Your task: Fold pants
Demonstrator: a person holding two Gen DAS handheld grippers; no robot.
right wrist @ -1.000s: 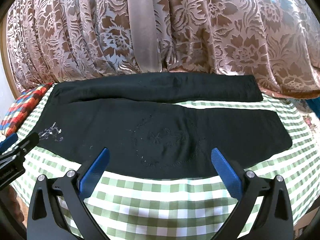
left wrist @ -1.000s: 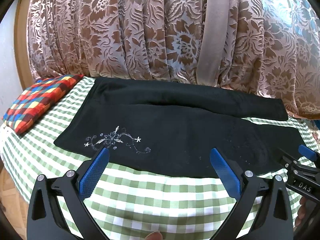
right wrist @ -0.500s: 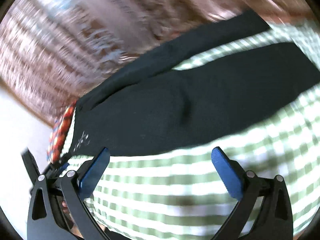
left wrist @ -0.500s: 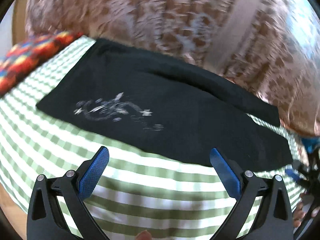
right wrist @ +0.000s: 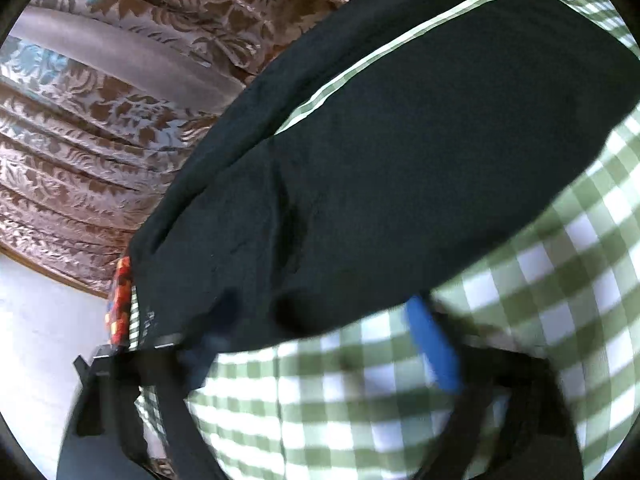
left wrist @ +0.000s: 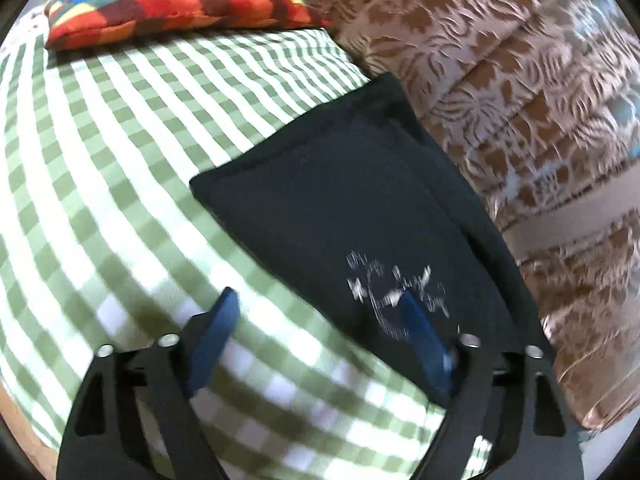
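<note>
Now that both grippers have dropped from hovering level and rolled onto the pants (left wrist: 340, 200), which lie flat on the checked cloth (left wrist: 120, 160), their jaws are closing from full spread. The left gripper (left wrist: 320, 320) and right gripper (right wrist: 320, 316) each straddle the pants' near edge, not yet pinching; the first fold looks imminent.

A: Daylight is seen through the patterned curtain (left wrist: 540, 92), and the checked cloth (left wrist: 100, 152) is lit brightly, almost washed out.

B: Strong bending is noticed at the round dark edges. Motion blur is spread over the near cloth and blue pads (right wrist: 434, 346); the black pants (right wrist: 400, 168) are shown without detail.
</note>
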